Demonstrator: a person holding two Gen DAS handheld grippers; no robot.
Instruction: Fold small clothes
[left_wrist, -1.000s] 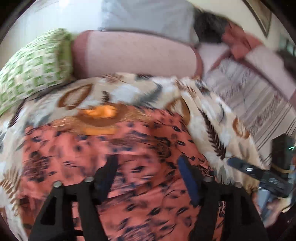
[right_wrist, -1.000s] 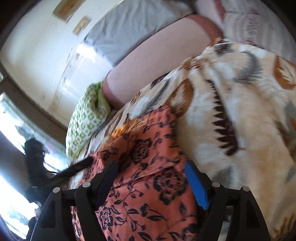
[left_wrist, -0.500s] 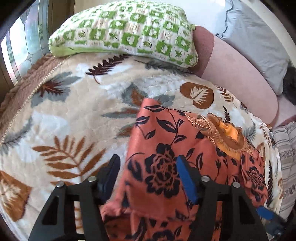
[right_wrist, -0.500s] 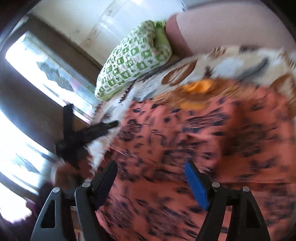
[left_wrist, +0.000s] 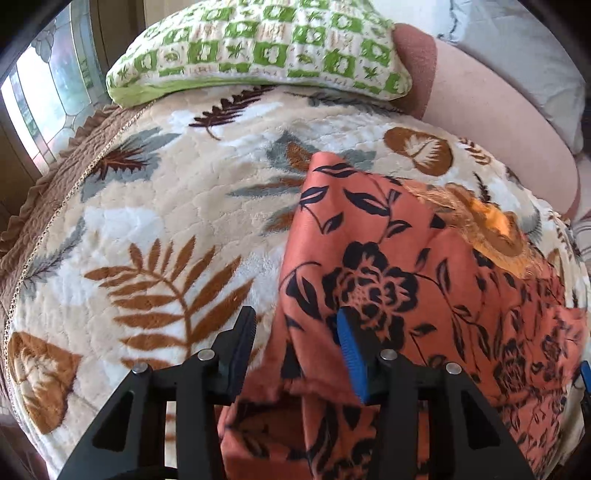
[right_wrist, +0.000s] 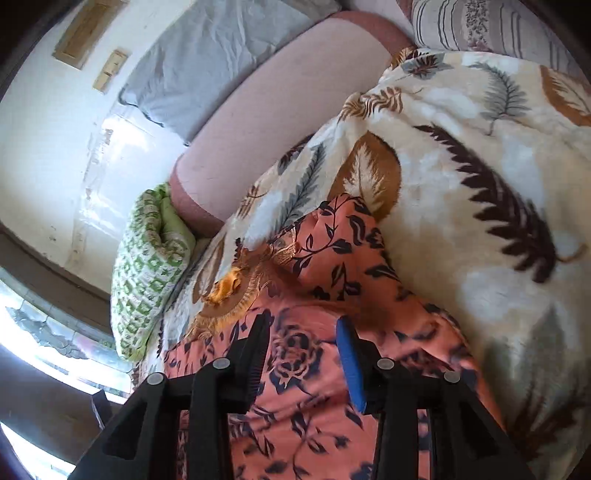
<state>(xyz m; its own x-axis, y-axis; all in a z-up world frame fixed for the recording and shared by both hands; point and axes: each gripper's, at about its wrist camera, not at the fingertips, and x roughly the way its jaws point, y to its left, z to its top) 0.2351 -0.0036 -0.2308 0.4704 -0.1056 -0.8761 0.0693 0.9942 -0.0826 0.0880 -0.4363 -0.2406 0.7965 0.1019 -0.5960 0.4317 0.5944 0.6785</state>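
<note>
An orange garment (left_wrist: 424, 280) with a black flower print and a gold embroidered neckline (left_wrist: 491, 225) lies spread on a leaf-print blanket (left_wrist: 155, 221). My left gripper (left_wrist: 295, 332) points down at the garment's left edge, and its jaws are closing. The edge of the cloth runs between them, and a gap shows beside the black finger (left_wrist: 243, 332). Over the garment (right_wrist: 332, 266) near its right sleeve, my right gripper (right_wrist: 303, 343) is closing its jaws too. Cloth lies under and between its fingers, and the pads are not seen pressing it.
A green-and-white patterned pillow (left_wrist: 258, 48) and a pink bolster (left_wrist: 498, 122) lie at the bed's head, with a grey pillow (right_wrist: 221, 62) against the wall. The blanket's brown frilled edge (left_wrist: 55, 177) and a window (left_wrist: 44, 92) are to the left. Striped fabric (right_wrist: 480, 26) lies to the right.
The left gripper swung from over the garment's middle to its left edge and dropped closer. The right gripper's view swept left, then back to the right sleeve. Both pairs of jaws have narrowed.
</note>
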